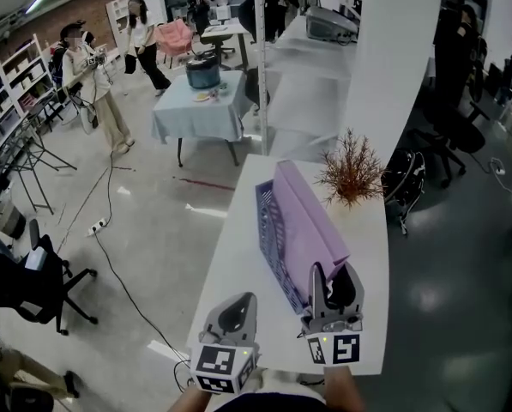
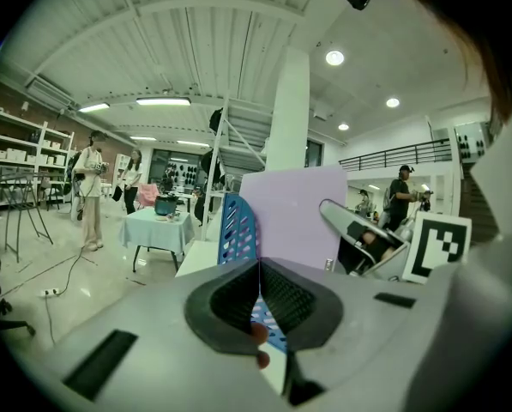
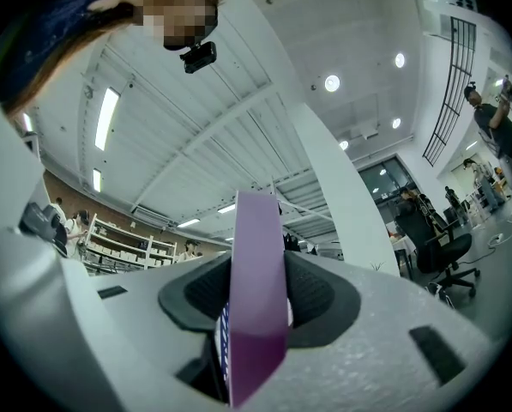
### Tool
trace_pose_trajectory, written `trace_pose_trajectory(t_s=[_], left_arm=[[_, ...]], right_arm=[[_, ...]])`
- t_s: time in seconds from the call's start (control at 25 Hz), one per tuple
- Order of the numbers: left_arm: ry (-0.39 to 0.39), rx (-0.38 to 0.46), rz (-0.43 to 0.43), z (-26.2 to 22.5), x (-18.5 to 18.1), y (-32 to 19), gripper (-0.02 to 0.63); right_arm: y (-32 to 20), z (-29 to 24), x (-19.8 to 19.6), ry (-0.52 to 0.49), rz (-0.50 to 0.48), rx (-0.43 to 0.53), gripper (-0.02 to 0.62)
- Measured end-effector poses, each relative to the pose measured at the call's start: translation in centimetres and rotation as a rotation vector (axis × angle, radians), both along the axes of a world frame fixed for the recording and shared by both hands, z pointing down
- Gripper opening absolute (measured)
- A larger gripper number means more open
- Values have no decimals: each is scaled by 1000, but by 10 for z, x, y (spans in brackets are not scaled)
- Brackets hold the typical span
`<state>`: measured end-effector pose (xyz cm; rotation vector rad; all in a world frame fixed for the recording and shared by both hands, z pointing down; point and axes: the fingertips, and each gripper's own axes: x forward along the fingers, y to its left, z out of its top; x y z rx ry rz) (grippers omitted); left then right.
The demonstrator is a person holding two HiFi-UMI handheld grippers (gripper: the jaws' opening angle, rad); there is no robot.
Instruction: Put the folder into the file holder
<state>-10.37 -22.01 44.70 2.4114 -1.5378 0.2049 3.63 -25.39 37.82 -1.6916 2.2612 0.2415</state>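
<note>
Insertion step, prob. mid-way. Folder (image 1: 305, 217) is clamped at its near end by R gripper (image 1: 334, 275) and is angled into holder (image 1: 268, 223) on table (image 1: 238, 256). L gripper (image 1: 235, 312) is closed, empty. Next: folder to be lowered fully, then released.

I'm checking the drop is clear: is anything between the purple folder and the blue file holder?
Nothing visible. The folder, clamped in the right tongs, is right at the file holder; the plant stands beyond its far end.
</note>
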Motion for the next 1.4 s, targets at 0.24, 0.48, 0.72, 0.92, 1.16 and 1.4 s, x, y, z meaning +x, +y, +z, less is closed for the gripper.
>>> trace_pose_trajectory(t_s=[0.24, 0.48, 0.72, 0.92, 1.16, 1.4], left_arm=[[5, 1, -9, -1, -1, 2, 5], [10, 3, -19, 0, -3, 3, 6], [11, 0, -22, 1, -4, 6, 6], [13, -1, -27, -2, -8, 9, 6], [-2, 9, -47, -3, -17, 11, 6], [-11, 21, -57, -10, -19, 13, 6]], right_arm=[[-2, 8, 1, 9, -8, -33, 166], [-4, 17, -2, 24, -19, -65, 166], [-6, 24, -2, 38, -18, -89, 166], [-5, 29, -5, 50, -18, -113, 166], [-4, 34, -8, 65, -16, -133, 166], [-4, 43, -2, 88, -14, -184, 166]])
